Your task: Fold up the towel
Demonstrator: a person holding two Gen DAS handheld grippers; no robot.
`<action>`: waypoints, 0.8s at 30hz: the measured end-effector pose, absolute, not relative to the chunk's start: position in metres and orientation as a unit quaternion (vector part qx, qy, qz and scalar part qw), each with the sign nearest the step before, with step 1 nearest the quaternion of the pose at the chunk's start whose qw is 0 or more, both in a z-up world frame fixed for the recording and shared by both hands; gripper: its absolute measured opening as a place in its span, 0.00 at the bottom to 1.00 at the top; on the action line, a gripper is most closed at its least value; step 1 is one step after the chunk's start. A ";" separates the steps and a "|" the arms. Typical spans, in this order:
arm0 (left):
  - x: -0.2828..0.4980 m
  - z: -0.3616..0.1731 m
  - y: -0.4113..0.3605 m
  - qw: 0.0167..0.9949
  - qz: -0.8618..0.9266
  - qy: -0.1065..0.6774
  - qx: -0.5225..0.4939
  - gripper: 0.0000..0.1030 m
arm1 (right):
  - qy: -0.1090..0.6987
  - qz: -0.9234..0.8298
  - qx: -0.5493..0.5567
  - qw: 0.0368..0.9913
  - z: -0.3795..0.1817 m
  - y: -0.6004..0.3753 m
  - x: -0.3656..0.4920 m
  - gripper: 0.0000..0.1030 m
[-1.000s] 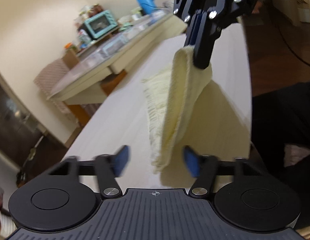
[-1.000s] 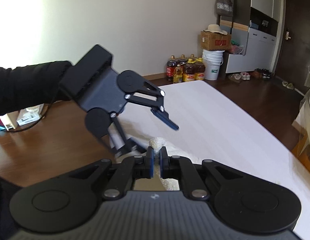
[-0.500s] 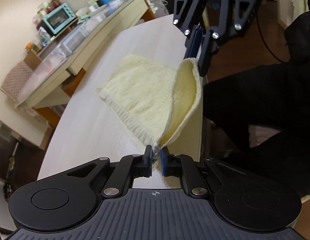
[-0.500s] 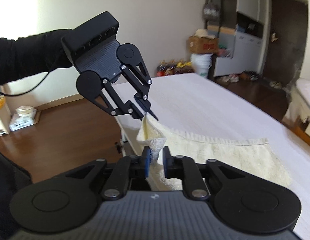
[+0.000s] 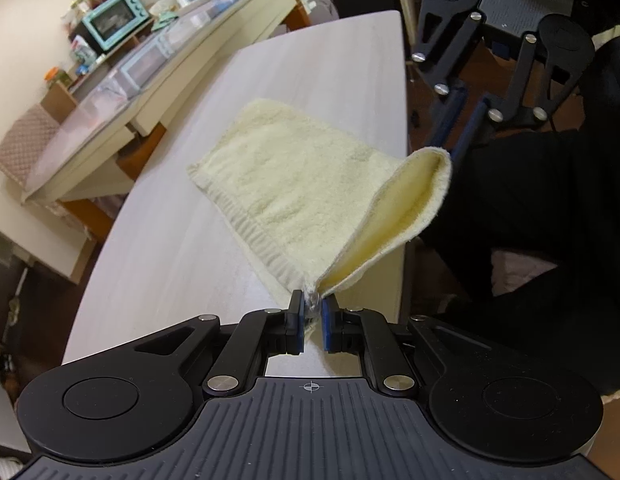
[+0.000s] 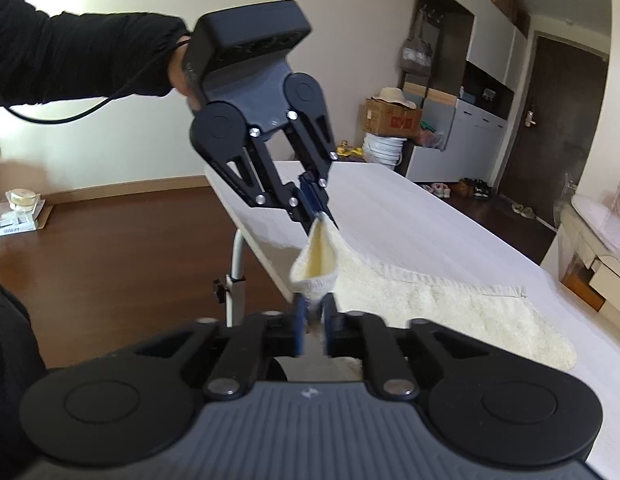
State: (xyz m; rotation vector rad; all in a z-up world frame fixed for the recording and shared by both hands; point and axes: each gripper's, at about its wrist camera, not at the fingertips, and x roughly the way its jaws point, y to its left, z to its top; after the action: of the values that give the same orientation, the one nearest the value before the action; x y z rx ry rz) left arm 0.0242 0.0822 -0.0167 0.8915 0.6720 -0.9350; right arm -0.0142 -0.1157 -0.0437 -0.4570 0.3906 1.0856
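The desk [image 5: 197, 240] carried the towel [image 5: 293, 184], most of it lying flat, its near edge lifted into a loop at the desk's near edge. The left gripper [image 5: 311, 312] and right gripper [image 6: 312, 320] each had jaws clenched on one corner of that edge. Carrying both corners level toward the towel's far edge would likely fold it evenly. The counter with an oven [image 5: 117, 20] stood beyond the desk, well clear.
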 end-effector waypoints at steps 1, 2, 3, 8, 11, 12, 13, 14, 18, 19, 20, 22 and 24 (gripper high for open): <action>0.023 -0.016 0.082 0.744 -0.429 0.309 0.409 0.08 | 0.189 0.514 -0.212 0.810 -0.043 -0.115 -0.015 0.07; 0.021 -0.013 0.081 0.737 -0.434 0.315 0.411 0.08 | 0.196 0.519 -0.205 0.806 -0.042 -0.117 -0.014 0.07; 0.022 -0.009 0.080 0.736 -0.436 0.318 0.409 0.08 | 0.203 0.524 -0.195 0.804 -0.039 -0.119 -0.011 0.07; 0.035 0.016 0.072 0.738 -0.442 0.320 0.398 0.08 | 0.230 0.533 -0.094 0.809 -0.018 -0.151 0.016 0.07; 0.064 0.028 0.057 0.747 -0.432 0.317 0.393 0.08 | 0.235 0.507 -0.037 0.829 -0.010 -0.173 0.042 0.07; 0.074 0.030 0.051 0.749 -0.429 0.318 0.392 0.08 | 0.237 0.488 -0.012 0.840 -0.009 -0.183 0.057 0.07; 0.081 0.030 0.048 0.750 -0.427 0.319 0.392 0.08 | 0.240 0.481 0.000 0.843 -0.009 -0.188 0.064 0.07; 0.096 0.029 0.040 0.752 -0.423 0.317 0.393 0.08 | 0.244 0.472 0.013 0.847 -0.011 -0.193 0.072 0.07; 0.149 0.021 0.013 0.752 -0.418 0.334 0.384 0.08 | 0.276 0.426 0.090 0.857 -0.027 -0.219 0.118 0.07; 0.161 0.017 0.007 0.751 -0.418 0.338 0.385 0.08 | 0.282 0.414 0.104 0.859 -0.032 -0.224 0.128 0.07; 0.173 0.014 0.001 0.749 -0.417 0.341 0.385 0.08 | 0.287 0.408 0.114 0.859 -0.035 -0.226 0.135 0.07; 0.187 0.009 -0.006 0.747 -0.418 0.348 0.384 0.08 | 0.297 0.391 0.137 0.860 -0.042 -0.235 0.152 0.07; 0.200 0.003 -0.011 0.745 -0.419 0.354 0.379 0.08 | 0.305 0.378 0.149 0.861 -0.048 -0.241 0.163 0.07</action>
State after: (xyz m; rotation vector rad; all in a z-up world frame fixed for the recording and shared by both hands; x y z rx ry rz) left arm 0.2002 -0.0114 0.0027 0.8300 0.7758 -0.9164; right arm 0.1627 -0.2412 -0.0479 0.3122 0.6404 0.7931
